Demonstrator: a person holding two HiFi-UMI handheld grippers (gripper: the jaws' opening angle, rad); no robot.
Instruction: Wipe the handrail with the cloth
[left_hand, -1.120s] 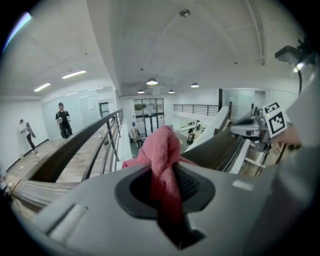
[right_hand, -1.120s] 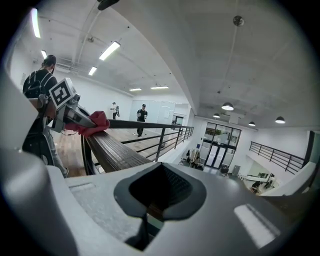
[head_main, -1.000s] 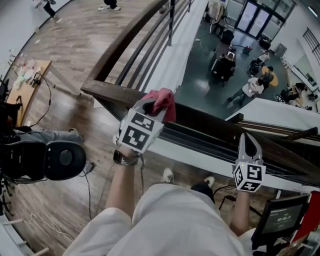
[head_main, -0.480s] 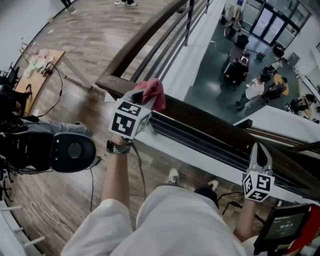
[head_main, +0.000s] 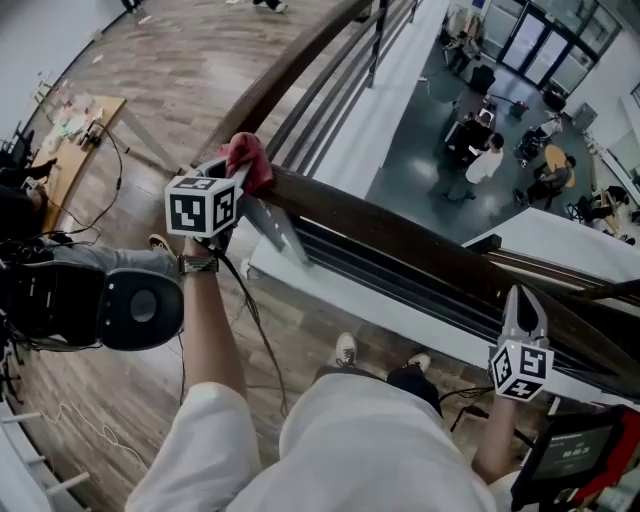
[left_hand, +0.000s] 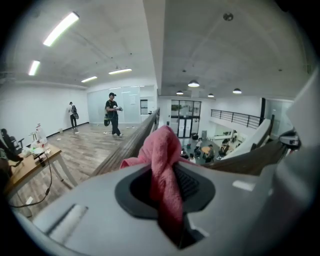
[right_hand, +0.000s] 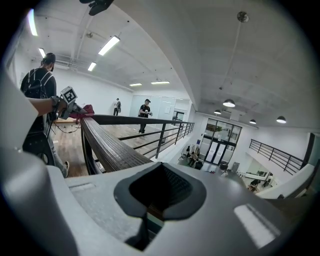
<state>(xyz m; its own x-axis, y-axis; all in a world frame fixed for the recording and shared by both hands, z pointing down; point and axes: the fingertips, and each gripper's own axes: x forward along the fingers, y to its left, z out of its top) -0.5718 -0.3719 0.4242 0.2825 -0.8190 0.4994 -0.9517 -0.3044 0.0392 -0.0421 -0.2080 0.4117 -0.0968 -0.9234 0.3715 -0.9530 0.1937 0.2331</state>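
The handrail (head_main: 400, 235) was a long dark wooden bar. In the head view it crossed from a corner at upper left down to lower right, with a second stretch leading away from that corner. We stood close behind it, above an open hall.

Its long axis ran from our left claw (head_main: 238, 172) toward our right claw (head_main: 522, 300), so nearly the whole length lay to the right of the left claw. We judged that any wiping stroke would have to travel along that line, toward the right hand. The left hand was the one placed to do it.

The right claw sat at the near, lower end of the rail, with its jaws drawn together and nothing between them. We could not tell whether its tip touched the wood.

The left claw was clamped on the cloth (head_main: 246, 156), a pink rag pinched in the slot between the jaws and bunched above them. The cloth sat at the corner, on or just over the rail's top.
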